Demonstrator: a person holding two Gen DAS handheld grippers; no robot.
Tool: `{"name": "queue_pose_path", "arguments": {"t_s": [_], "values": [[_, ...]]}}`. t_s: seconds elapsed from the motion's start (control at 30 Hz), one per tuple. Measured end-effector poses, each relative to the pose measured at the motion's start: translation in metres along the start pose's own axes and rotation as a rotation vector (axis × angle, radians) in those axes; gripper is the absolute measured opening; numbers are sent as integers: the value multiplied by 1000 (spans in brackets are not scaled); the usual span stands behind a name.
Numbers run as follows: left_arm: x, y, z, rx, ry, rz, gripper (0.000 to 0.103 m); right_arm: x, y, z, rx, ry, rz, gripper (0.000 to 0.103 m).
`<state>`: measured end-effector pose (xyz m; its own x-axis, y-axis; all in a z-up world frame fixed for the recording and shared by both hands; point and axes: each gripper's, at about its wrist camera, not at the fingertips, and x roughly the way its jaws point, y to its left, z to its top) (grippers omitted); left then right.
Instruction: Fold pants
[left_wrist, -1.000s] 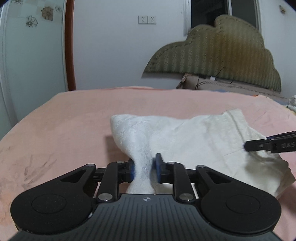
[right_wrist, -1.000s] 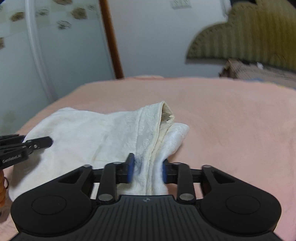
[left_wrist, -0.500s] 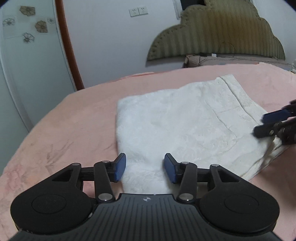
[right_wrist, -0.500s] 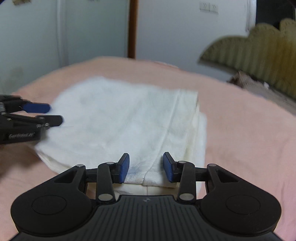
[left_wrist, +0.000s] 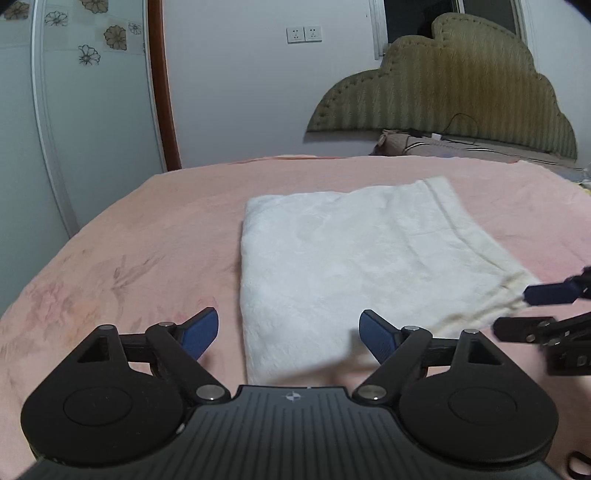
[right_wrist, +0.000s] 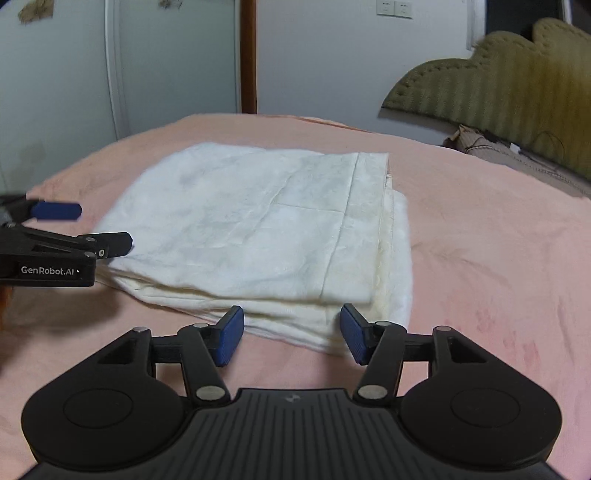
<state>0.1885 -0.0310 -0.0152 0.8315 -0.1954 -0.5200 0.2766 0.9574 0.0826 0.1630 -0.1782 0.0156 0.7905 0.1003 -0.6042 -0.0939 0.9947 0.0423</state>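
The left gripper (left_wrist: 289, 334) is hovering with its blue-padded jaws spread wide and holding nothing, just off the near edge of the folded white pants (left_wrist: 354, 266), toward their left corner. The right gripper (right_wrist: 291, 334) is likewise gaping with nothing between its pads, poised just in front of the stacked edge of the pants (right_wrist: 266, 229), where several layers are showing. Seen from the right wrist, the left gripper (right_wrist: 79, 227) is sitting beside the left edge of the pants, fingers apart. The pants are lying flat as a rough rectangle in the middle of the pink bedspread (left_wrist: 147, 240). Beyond the pants, an olive scalloped headboard (left_wrist: 454, 92) is leaning against the white wall (left_wrist: 240, 92).
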Motion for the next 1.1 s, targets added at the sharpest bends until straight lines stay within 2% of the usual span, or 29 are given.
{"name": "queue_pose_path", "arguments": {"t_s": [0.13, 0.17, 0.2, 0.23, 0.43, 0.5, 0.57, 0.67, 0.73, 0.83, 0.87, 1.0, 1.1], "values": [[-17, -5, -19, -70, 69, -56, 94, -24, 8, -24, 100, 18, 32, 58], [-19, -7, -24, -83, 91, -60, 94, -28, 11, -31, 116, 28, 49, 63], [-20, -9, -28, -91, 108, -60, 94, -32, 15, -36, 122, 40, 62, 69], [-20, -11, -32, -94, 120, -59, 94, -37, 20, -42, 118, 50, 69, 70], [-16, -11, -46, -129, 152, -31, 96, -67, 34, -50, 116, 60, 88, 71], [-12, -12, -50, -132, 147, -16, 103, -76, 31, -48, 171, 58, 133, 74], [-12, -18, -54, -104, 132, 8, 103, -83, 25, -47, 266, 48, 226, 78], [-15, -25, -57, -81, 113, 36, 103, -79, 6, -48, 497, 66, 384, 84], [-15, -23, -57, -88, 117, 32, 103, -72, -3, -51, 617, 99, 410, 84], [-15, -18, -57, -105, 119, 18, 103, -72, -2, -52, 632, 119, 333, 84], [-15, -19, -57, -100, 120, 22, 103, -74, -1, -52, 638, 123, 340, 85], [-15, -19, -57, -102, 120, 20, 103, -89, -2, -50, 702, 93, 493, 85], [-15, -19, -56, -98, 120, 23, 103, -97, 6, -43, 715, 61, 517, 90]]}}
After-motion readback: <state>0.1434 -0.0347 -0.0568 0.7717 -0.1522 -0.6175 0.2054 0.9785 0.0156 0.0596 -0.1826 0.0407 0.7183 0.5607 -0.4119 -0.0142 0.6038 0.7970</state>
